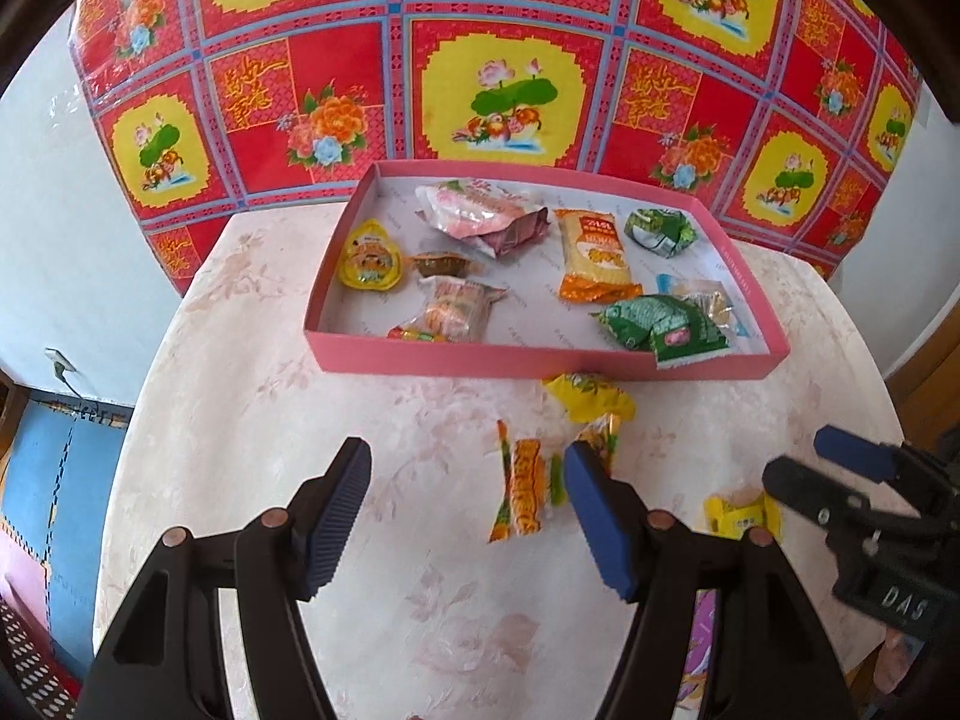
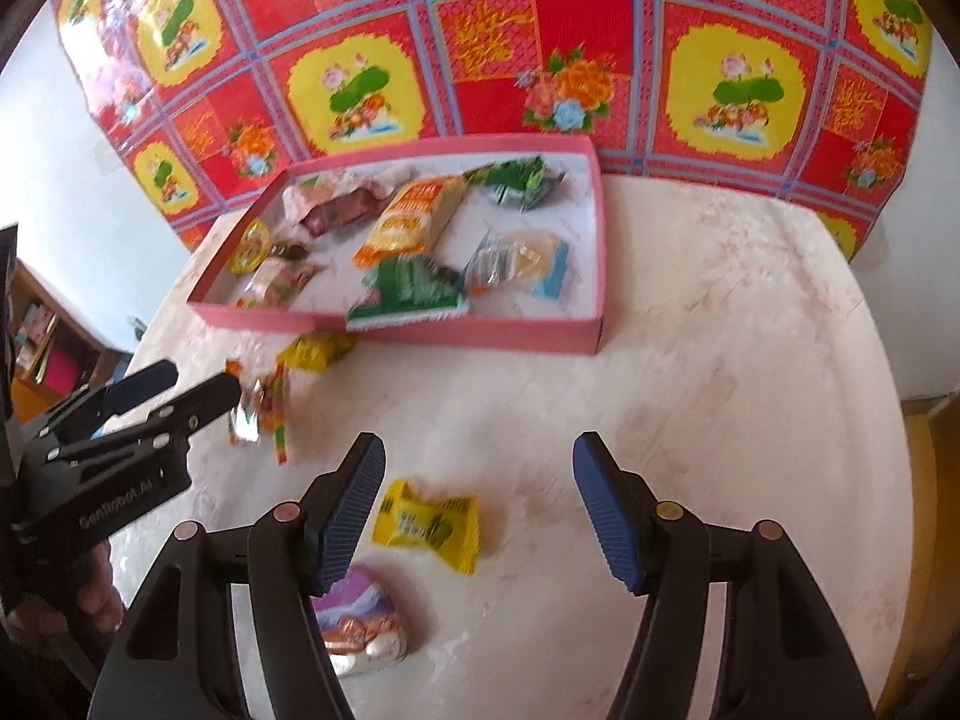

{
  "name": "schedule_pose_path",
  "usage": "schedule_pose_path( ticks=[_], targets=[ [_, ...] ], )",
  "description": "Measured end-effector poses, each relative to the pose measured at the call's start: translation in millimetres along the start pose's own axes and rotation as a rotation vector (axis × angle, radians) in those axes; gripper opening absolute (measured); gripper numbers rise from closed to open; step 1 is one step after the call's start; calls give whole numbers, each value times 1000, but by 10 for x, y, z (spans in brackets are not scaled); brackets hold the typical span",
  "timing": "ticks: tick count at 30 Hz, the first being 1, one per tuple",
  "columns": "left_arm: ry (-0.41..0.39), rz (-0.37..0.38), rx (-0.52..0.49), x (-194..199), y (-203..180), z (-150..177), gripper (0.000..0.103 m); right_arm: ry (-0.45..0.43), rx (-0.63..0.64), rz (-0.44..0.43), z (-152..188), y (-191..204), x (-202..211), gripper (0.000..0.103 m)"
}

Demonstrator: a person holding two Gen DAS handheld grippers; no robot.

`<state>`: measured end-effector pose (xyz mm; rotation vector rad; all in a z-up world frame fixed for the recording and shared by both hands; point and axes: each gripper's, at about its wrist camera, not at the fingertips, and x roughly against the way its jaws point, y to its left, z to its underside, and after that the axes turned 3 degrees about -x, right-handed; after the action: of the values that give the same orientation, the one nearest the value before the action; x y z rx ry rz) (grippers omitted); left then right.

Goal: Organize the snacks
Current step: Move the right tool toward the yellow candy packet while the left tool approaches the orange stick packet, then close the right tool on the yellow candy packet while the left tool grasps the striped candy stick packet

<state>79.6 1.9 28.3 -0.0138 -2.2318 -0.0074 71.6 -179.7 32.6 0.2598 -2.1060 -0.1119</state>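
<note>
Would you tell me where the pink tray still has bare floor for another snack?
In the pink tray, bare floor lies between the orange packet and the left snack cluster. The right end is crowded with the green packets.

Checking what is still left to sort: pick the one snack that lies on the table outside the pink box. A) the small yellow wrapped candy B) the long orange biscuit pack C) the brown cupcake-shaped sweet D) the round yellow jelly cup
A: the small yellow wrapped candy lies on the bare table between the right gripper's open jaws, well in front of the pink box, which holds the other three.
</note>
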Motion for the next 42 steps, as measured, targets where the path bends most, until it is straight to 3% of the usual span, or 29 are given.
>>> schedule_pose_path(
  ticks=[4,12,16,31,42],
  targets=[
    [1,-1,7,18,23,55,70,17,16,-13,85,58,-11,65],
    [3,29,23,51,87,90,70,62,47,-22,192,133,-88,50],
    [9,35,25,22,76,99,70,78,58,-13,213,152,-137,46],
    [43,55,-60,-180,-251,168,70,70,67,-32,227,116,-149,46],
    [60,57,-69,-263,-277,159,70,59,79,-27,229,128,-146,46]
  ],
)
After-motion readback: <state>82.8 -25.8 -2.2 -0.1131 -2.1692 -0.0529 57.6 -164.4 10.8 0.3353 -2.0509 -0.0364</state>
